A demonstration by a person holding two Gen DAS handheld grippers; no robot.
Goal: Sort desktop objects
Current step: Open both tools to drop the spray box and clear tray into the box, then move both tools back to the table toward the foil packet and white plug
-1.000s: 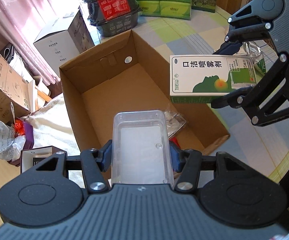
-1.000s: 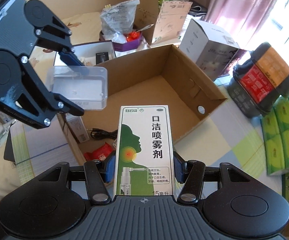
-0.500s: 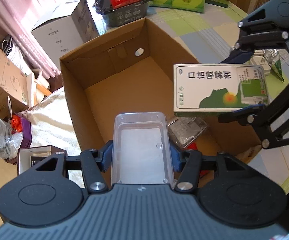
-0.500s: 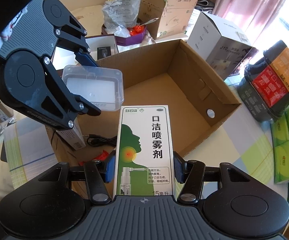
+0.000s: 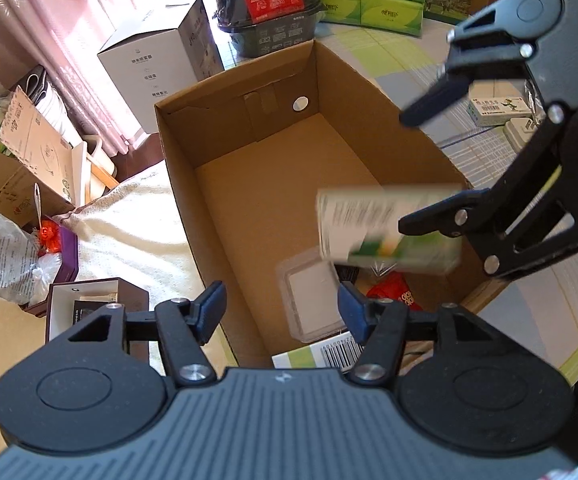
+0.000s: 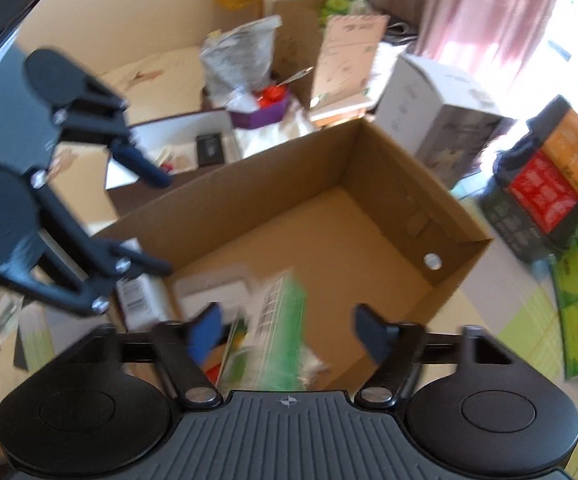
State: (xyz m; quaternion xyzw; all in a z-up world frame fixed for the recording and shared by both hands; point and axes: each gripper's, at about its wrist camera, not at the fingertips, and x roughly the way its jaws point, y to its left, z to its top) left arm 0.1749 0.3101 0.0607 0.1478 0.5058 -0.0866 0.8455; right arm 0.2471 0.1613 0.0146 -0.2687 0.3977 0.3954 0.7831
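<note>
- We read the left gripper (image 5: 281, 304) as spread wide and empty; nothing sits between its blue pads (image 5: 211, 310).
- The clear plastic tray (image 5: 311, 294) lies just beyond those pads, toward 12 o'clock, on the floor of the cardboard box (image 5: 249, 200). Its long axis runs roughly 12 to 6 in the left wrist view.
- We read the right gripper (image 6: 289, 330) as equally wide, with nothing held.
- The green-and-white spray carton (image 6: 277, 332) shows between the right fingers but blurred and tilted. We judge it loose and falling into the near end of the box; contact cannot be confirmed.
- In the left wrist view the carton (image 5: 385, 228) sits at 2 o'clock from the left gripper, long axis running 9 to 3, overlapping the tray's far corner.
- Both grippers hover above the near end of the box, fingers angled down into it, the right entering from 3 o'clock.
- We judge the next objects to lie outside the box: a small green-printed packet (image 5: 497, 109) on the tablecloth at 2 o'clock is nearer the right gripper.
</note>
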